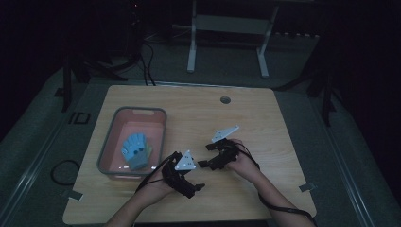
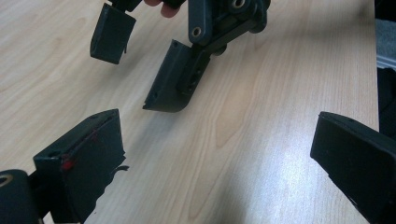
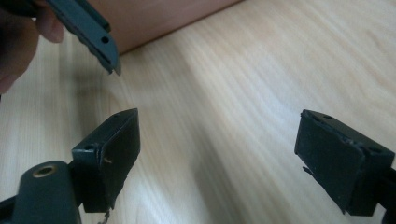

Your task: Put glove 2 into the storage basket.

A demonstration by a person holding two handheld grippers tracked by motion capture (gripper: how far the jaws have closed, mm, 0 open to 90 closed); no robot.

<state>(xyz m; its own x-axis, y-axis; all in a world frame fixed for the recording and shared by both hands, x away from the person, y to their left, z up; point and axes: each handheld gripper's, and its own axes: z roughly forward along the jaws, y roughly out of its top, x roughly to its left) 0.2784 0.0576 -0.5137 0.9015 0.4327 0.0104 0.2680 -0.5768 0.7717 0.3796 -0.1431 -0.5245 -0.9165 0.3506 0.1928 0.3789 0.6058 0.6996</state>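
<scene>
Both grippers hover low over the light wooden table (image 1: 246, 118) near its front edge, facing each other. My left gripper (image 1: 193, 174) stands open with nothing between its jaws; in the left gripper view (image 2: 219, 158) bare wood lies in the gap. My right gripper (image 1: 204, 156) is open and empty too, with its jaws wide apart in the right gripper view (image 3: 224, 154). The left gripper view also takes in the right gripper (image 2: 137, 74) just ahead, its jaws spread. One jaw of the left gripper crosses the top left of the right gripper view.
A grey-rimmed pink basket (image 1: 163, 137) sits on the table's left half and holds a blue and green glove-like cloth (image 1: 135, 150). Its pink wall (image 3: 163, 18) lies just beyond the right gripper. A round cable hole (image 1: 225, 100) is near the far edge.
</scene>
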